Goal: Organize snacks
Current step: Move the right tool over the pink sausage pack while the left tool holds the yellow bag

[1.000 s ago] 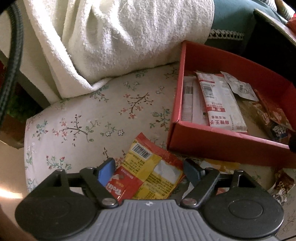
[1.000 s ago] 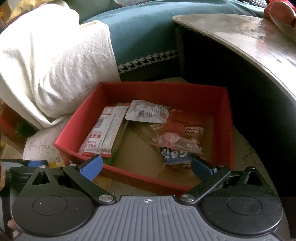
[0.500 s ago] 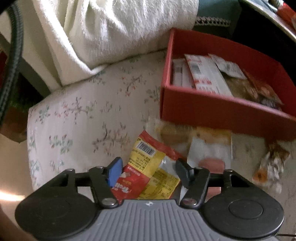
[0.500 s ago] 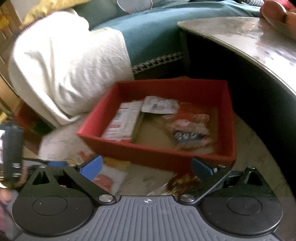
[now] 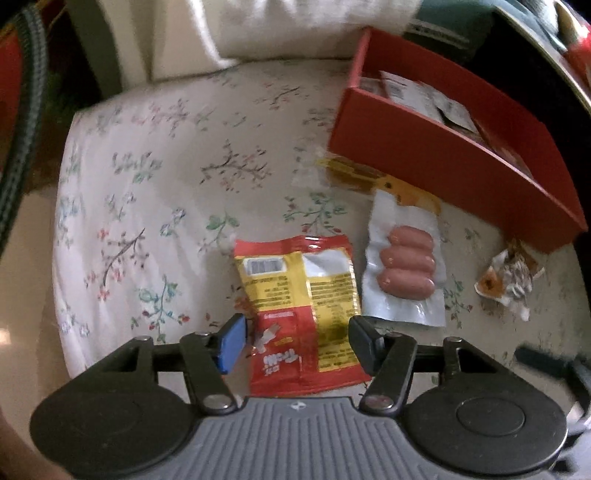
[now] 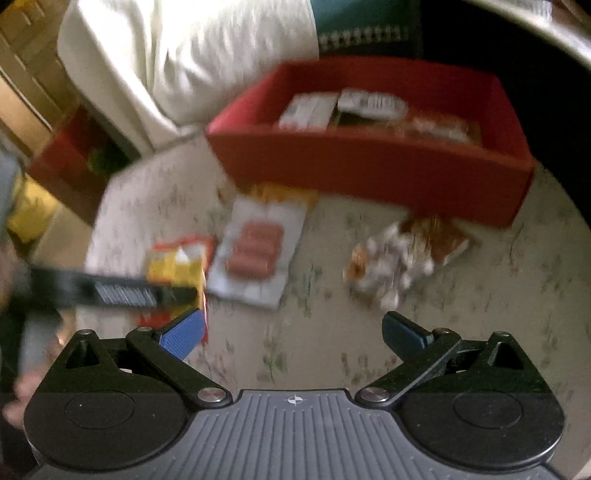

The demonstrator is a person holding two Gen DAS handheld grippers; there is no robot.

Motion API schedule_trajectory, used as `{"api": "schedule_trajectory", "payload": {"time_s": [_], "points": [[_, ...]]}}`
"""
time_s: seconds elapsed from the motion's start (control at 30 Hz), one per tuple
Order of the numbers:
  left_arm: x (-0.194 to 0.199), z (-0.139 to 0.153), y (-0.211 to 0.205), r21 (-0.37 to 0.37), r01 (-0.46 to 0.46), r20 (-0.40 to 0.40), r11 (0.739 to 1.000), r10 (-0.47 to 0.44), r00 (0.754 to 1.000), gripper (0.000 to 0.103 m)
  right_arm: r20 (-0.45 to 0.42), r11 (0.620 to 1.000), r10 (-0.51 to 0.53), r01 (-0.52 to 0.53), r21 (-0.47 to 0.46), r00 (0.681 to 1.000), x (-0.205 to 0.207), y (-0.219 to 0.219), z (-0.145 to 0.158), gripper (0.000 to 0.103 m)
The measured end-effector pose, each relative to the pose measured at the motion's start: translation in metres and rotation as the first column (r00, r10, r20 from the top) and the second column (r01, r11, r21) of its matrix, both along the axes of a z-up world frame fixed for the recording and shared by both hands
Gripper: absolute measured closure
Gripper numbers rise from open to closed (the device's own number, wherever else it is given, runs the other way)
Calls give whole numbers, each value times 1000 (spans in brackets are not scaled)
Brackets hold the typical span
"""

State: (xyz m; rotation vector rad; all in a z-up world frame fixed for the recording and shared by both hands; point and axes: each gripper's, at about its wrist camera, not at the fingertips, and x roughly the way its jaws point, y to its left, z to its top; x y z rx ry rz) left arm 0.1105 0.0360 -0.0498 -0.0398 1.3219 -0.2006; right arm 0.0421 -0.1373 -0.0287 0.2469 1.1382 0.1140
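A red box (image 5: 454,162) with several snack packets stands at the right on a floral cushion (image 5: 155,192). In front of it lie a red-yellow snack packet (image 5: 299,295), a clear sausage pack (image 5: 404,266), a yellow packet (image 5: 369,177) and a crumpled wrapper (image 5: 506,280). My left gripper (image 5: 297,343) is open, its fingers on either side of the red-yellow packet's near end, not closed on it. My right gripper (image 6: 291,332) is open and empty above the cushion, short of the sausage pack (image 6: 255,254) and the wrapper (image 6: 391,266). The red box (image 6: 369,162) lies beyond.
A white towel (image 5: 303,29) hangs over the sofa behind the cushion. A dark table edge (image 6: 554,37) curves at the right. My left gripper's body (image 6: 110,291) shows at the left of the blurred right wrist view.
Both grippers have pulled back from the red box. More of the cushion shows, with the sausage pack and crumpled wrapper in view. The left fingers stay open around the red-yellow packet.
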Motion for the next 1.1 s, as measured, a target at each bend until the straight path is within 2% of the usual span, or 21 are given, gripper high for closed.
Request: {"api": "schedule_trajectory", "payload": {"time_s": [0.13,0.23,0.47,0.57,0.67,0.83,0.97,1.1], "points": [[3,-1,0,-35,-45,1,998,45,999,48,-48,999,6,-9,-44,999,-9,7,-21,0],[7,-2,-2,-43,-60,-1,997,60,998,40,-54,995,9,-14,-98,999,-12,11,-30,0],[-1,-9,-27,74,30,65,997,-34,997,33,-6,983,47,-48,-175,999,-21,22,-35,0],[-9,-11,-36,135,63,100,989,-77,992,33,15,964,109,-102,-247,994,-28,31,-38,0],[-11,-8,-30,126,53,102,991,-66,993,41,26,965,110,-101,-240,994,-32,28,-35,0],[-20,-5,-15,124,38,93,992,-49,994,43,-11,965,105,-104,-240,994,-33,25,-32,0],[-32,-3,-8,110,30,74,993,-38,996,45,-19,981,42,-45,-188,999,-31,9,-25,3],[-35,-2,1,86,0,61,996,-5,998,45,32,992,-10,14,-128,999,-24,-1,-7,3]]}}
